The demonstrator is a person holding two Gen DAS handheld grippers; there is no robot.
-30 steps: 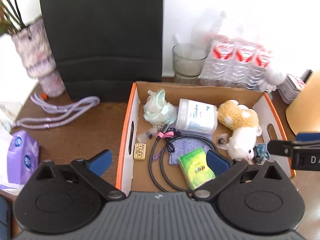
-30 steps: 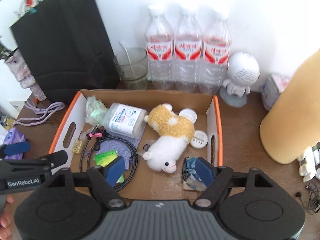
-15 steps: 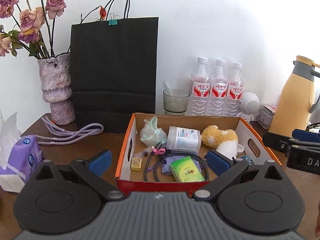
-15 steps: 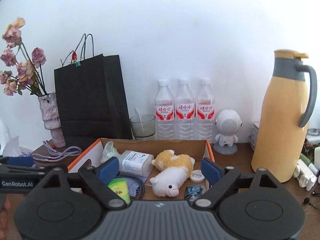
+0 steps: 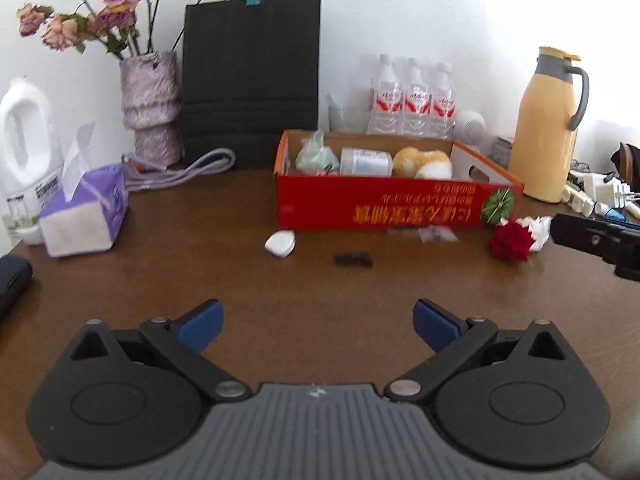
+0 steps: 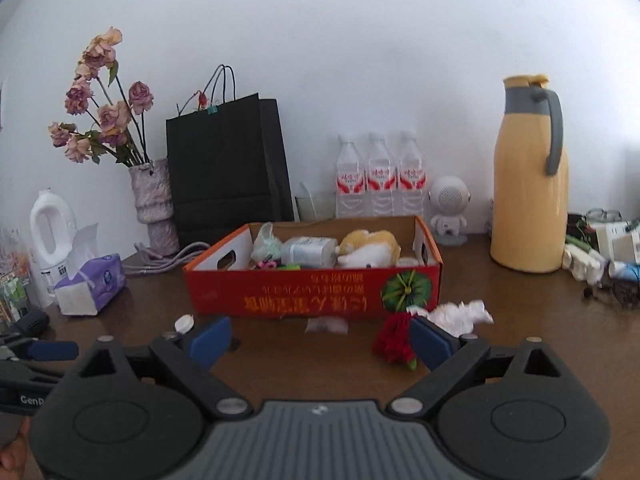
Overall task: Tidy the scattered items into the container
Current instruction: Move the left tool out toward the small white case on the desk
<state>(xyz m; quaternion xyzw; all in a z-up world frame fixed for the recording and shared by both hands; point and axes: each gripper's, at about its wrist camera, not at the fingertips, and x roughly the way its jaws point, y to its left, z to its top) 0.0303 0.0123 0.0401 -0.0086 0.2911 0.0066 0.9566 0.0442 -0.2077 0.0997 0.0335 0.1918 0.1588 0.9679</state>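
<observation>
Both tongs gape empty: left gripper (image 5: 318,326) hangs over bare table, right gripper (image 6: 320,340) low near the rose (image 6: 394,342), likely next. Beyond, a white case (image 5: 281,243), black clip (image 5: 353,259) and wrapper (image 5: 436,234) lie just before the half-filled box (image 5: 384,204).

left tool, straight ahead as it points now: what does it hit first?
Probably the small black object lying on the table roughly on the midline of the open left tool. Beyond it stands the red cardboard box. Depth is hard to judge through the fisheye.
</observation>
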